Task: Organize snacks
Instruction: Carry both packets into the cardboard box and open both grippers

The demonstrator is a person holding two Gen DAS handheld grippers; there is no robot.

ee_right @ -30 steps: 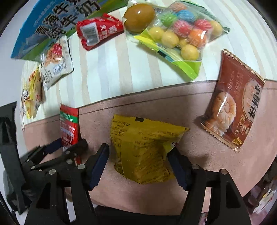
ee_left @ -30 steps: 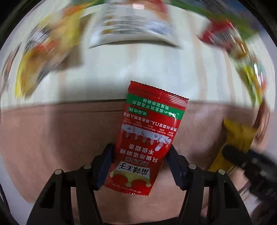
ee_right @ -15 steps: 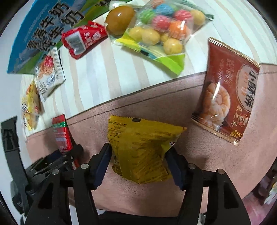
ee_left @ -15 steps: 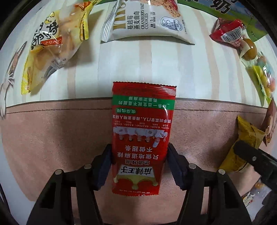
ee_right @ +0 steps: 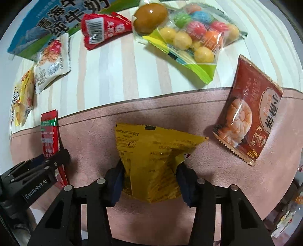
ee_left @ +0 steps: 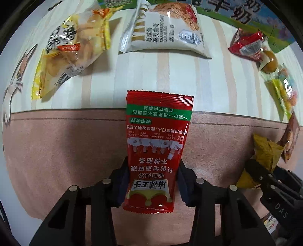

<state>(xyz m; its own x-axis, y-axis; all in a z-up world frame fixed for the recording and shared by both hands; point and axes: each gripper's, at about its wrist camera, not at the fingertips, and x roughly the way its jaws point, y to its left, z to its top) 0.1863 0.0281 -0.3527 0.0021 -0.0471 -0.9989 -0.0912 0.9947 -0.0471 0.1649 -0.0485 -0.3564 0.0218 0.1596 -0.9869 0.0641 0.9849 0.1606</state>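
Note:
My left gripper (ee_left: 151,181) is shut on a red snack packet (ee_left: 157,143) with a green band, held above the pink cloth border. The packet also shows at the left of the right wrist view (ee_right: 48,136). My right gripper (ee_right: 149,181) is shut on a crumpled yellow packet (ee_right: 151,162), which also shows at the right of the left wrist view (ee_left: 265,153). Both packets hang over the pink strip (ee_right: 94,136) of the tablecloth.
On the striped cloth lie a yellow chips bag (ee_left: 72,49), a white cookie bag (ee_left: 166,32), a small red packet (ee_right: 104,30), a brown egg (ee_right: 150,16), a bag of coloured balls (ee_right: 197,37) and a brown bread packet (ee_right: 250,117). A blue-green milk carton (ee_right: 53,20) lies at the back.
The left gripper swung so the red packet now hangs straight. The right gripper shifted slightly with the yellow packet. Both stay shut.

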